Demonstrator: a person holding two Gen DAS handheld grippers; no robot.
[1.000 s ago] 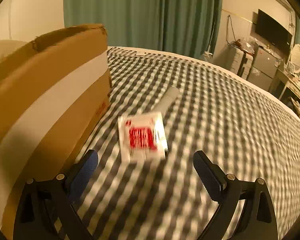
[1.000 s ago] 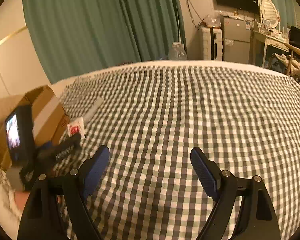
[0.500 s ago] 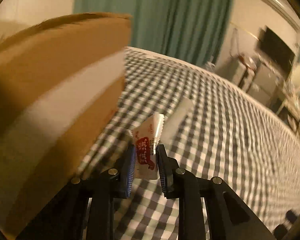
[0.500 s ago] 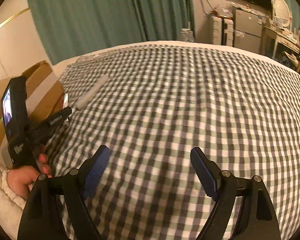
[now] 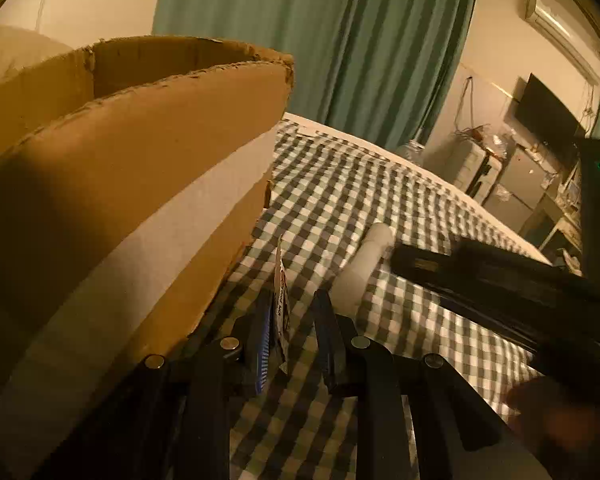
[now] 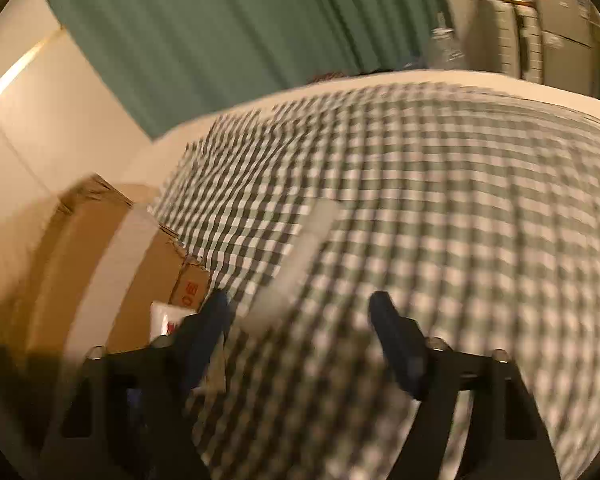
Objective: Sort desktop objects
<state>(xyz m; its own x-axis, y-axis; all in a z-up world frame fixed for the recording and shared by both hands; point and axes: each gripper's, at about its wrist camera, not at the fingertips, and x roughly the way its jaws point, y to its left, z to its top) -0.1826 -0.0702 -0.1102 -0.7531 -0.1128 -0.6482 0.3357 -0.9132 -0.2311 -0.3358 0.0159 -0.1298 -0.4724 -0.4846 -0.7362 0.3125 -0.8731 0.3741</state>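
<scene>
Sachet (image 5: 281, 304): light, limp foil, edge-on in our left claw (image 5: 290, 322), pinched near its lower edge beside the cardboard box (image 5: 132, 184). Right claw (image 6: 300, 312) spread above the bed (image 6: 460, 200).

1. Left claw (image 5: 296, 320): black plastic frame, two flat fingers; the left finger (image 5: 262, 344) has a blue ribbed pad.
2. Round silver screw heads sit on the black arms behind the fingers.
3. Right claw (image 6: 300, 320): same black frame, dark blue fingers (image 6: 396, 340), blurred; silver screw heads near the finger bases.
</scene>
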